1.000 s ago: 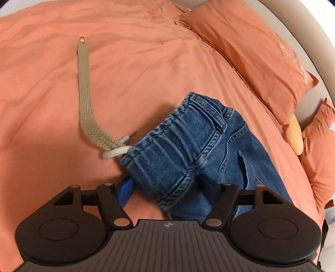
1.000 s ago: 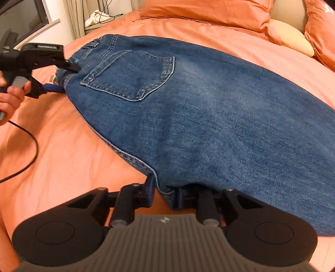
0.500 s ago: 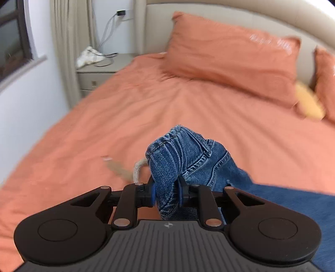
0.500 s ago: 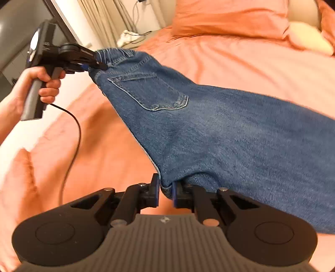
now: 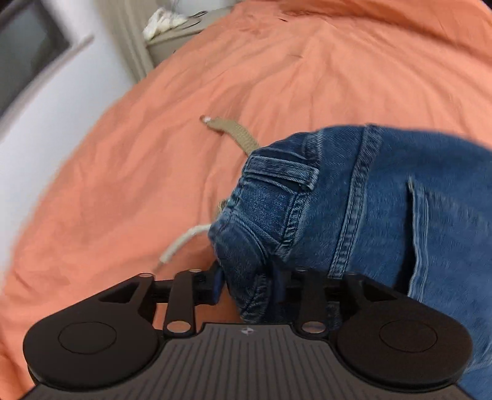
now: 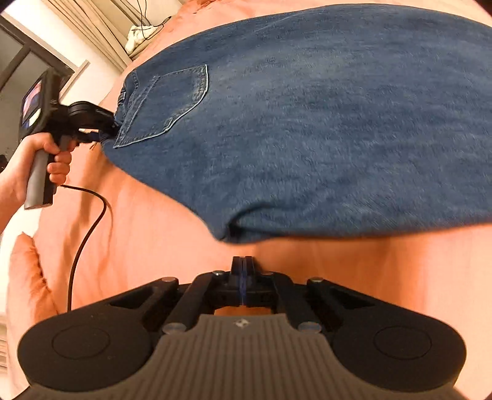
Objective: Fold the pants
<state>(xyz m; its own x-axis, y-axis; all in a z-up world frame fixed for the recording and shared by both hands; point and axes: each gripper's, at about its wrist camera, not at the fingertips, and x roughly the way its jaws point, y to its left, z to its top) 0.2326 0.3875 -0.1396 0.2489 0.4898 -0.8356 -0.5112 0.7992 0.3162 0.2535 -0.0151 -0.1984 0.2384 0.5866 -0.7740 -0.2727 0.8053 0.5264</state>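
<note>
Blue jeans (image 6: 307, 123) lie spread over the orange bed (image 6: 153, 230), back pocket (image 6: 166, 104) facing up. My left gripper (image 5: 246, 283) is at the waistband (image 5: 276, 184); its jaws are opening, and bunched denim sits between them with a sliver of gap at the left pad. A braided beige belt (image 5: 236, 132) trails from the waistband onto the sheet. From the right wrist view, a hand (image 6: 46, 154) holds that left gripper (image 6: 104, 126) at the waistband corner. My right gripper (image 6: 243, 270) is shut and holds nothing, just short of the jeans' near edge.
A black cable (image 6: 86, 230) runs from the left gripper's handle across the sheet. A nightstand (image 5: 172, 40) with a white cloth (image 5: 166, 21) stands past the bed's far left corner, beside a curtain and a window (image 5: 27, 52). An orange cushion (image 6: 27, 277) lies at the left.
My right gripper let go of the jeans' edge, closed empty and drew back. The left jaws clamped the waistband, lifted it, then came down and widened. The jeans now lie flatter.
</note>
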